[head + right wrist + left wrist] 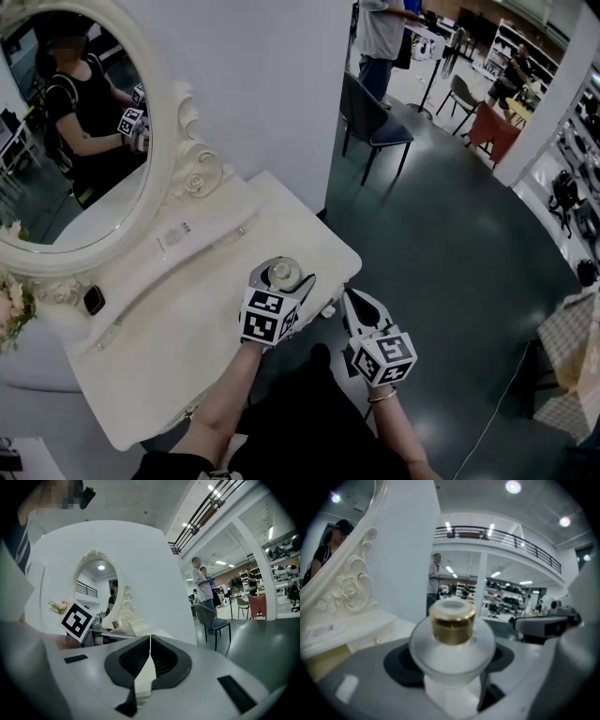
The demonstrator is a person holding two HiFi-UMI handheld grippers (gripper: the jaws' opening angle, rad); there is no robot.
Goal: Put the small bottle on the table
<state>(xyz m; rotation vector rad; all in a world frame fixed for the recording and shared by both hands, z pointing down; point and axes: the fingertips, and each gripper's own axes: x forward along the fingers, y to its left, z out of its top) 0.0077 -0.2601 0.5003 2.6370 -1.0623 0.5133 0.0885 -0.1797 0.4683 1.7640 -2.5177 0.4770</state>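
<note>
Left tool (278,287): I see it gripping the bottle (452,641) wide, by its round frosted body.
Bottle: upright between the jaws, gold collar on top, over the desk's (187,323) right end.
Right tool (150,660): jaws together, empty, just beyond the desk edge.
Desk: white, mirror (75,141) behind.

Frosted white small bottle (452,648) with gold collar, cream worktop (187,347), black-and-white square-marker cubes, dark grey floor (450,244)

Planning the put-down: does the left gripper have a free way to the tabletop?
Probably yes: the left gripper, holding the bottle, is over the table near its corner, nothing seen between.
</note>
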